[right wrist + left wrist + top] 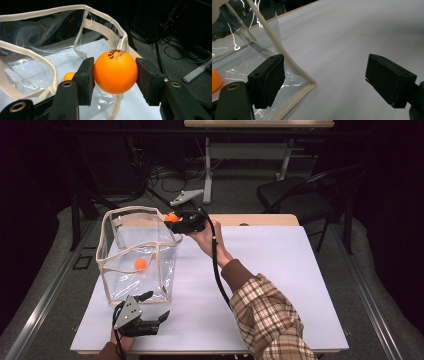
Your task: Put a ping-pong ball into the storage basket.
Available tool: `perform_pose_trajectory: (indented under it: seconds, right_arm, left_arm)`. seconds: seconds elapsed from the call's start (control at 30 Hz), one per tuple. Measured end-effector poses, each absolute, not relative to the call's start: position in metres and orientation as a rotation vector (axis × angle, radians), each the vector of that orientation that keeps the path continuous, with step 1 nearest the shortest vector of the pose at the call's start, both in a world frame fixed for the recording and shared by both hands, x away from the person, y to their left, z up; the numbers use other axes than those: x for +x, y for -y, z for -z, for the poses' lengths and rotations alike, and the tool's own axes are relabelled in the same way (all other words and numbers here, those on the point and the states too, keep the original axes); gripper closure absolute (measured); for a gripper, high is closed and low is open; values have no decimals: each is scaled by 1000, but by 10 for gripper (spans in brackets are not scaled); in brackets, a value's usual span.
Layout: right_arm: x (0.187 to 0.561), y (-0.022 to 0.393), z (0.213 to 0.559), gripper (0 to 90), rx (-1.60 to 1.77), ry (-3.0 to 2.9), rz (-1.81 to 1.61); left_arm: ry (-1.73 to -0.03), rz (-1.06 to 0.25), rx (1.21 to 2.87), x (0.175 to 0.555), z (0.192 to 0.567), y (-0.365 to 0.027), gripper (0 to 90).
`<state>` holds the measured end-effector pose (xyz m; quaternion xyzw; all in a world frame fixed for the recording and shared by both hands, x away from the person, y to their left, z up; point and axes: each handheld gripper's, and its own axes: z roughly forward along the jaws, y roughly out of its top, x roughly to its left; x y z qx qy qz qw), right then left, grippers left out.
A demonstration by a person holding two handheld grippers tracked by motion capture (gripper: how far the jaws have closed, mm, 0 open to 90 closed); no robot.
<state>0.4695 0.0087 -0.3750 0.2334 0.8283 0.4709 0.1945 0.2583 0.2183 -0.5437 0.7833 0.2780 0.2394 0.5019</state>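
A clear plastic bag (135, 255) with a cream fabric rim stands open at the table's left. One orange ball (141, 264) lies inside it, also seen as the small ball (68, 75) and at the edge as the ball (215, 80). My right gripper (176, 220) hovers at the bag's far right rim, shut on a second orange ball (115, 71) with dark lettering. My left gripper (156, 307) rests near the table's front edge by the bag's near corner (310, 85), open, nothing between its pads.
The white table top (270, 270) stretches out to the right of the bag. Beyond the table stand a black chair (300, 195), a desk frame (250, 150) and cables on the floor (172, 50).
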Motion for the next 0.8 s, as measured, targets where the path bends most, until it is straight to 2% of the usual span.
perform_pose_trajectory:
  seconds: [0.8]
  right_arm:
    - [470, -29, 381, 510, 628, -2342, -1333]
  left_arm:
    - [-672, -575, 1893, 258, 544, -218, 159]
